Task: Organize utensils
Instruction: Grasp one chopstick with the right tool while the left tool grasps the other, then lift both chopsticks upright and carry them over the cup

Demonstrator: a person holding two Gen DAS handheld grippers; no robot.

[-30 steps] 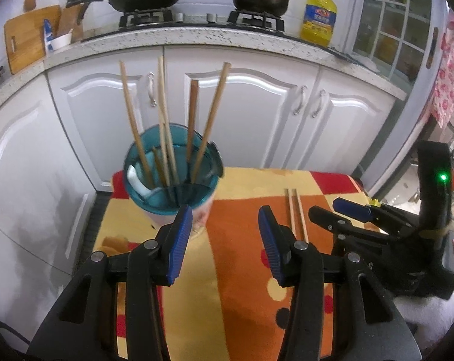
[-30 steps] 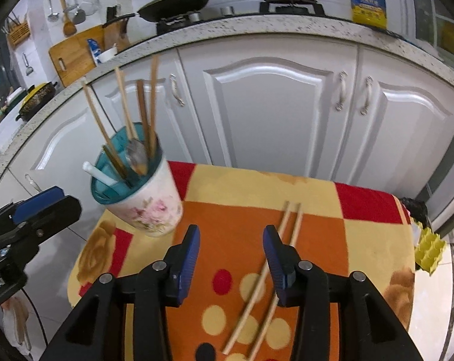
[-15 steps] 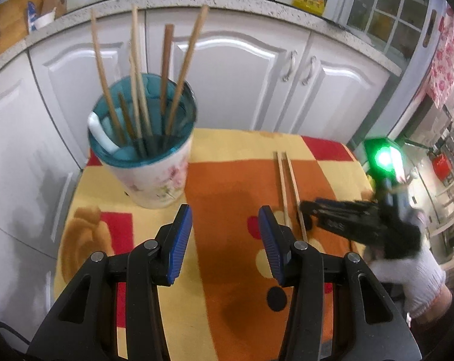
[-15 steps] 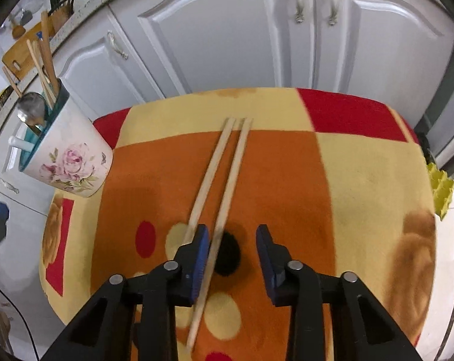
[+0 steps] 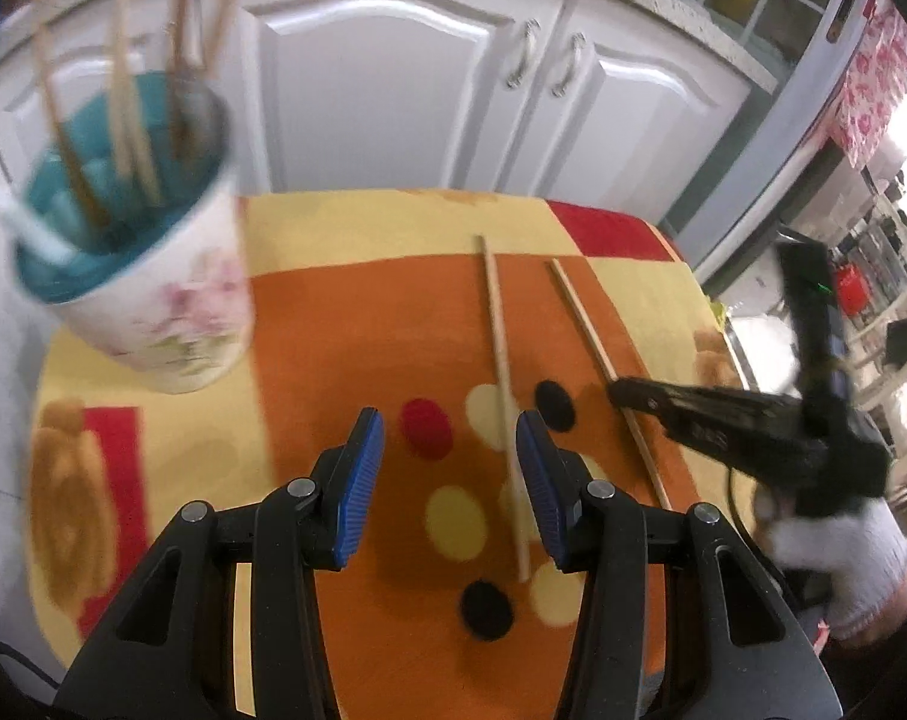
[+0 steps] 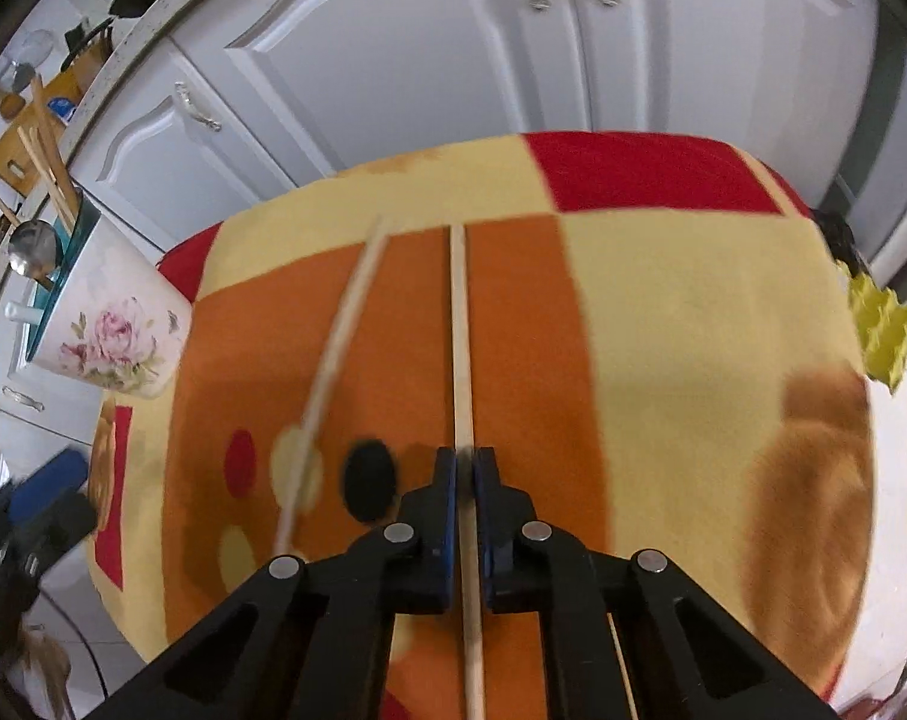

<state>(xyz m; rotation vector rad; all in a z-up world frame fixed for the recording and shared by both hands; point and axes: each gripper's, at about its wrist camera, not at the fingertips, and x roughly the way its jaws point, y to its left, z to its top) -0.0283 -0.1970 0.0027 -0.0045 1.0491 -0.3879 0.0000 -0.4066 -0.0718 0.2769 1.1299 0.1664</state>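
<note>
Pinching one chopstick (image 6: 460, 360) in my right gripper (image 6: 464, 474), pads closed on it over the patterned cloth (image 6: 663, 312). My left gripper (image 5: 450, 474) gapes empty above the second chopstick (image 5: 501, 360). Both remain to reach the floral holder (image 5: 153, 300), already holding several.

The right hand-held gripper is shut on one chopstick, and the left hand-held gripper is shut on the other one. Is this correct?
Not quite. The right hand-held gripper is indeed shut on one chopstick, but the left hand-held gripper is open and holds nothing. The left wrist view shows the other chopstick lying on the cloth, with its near part between the open fingers.
</note>
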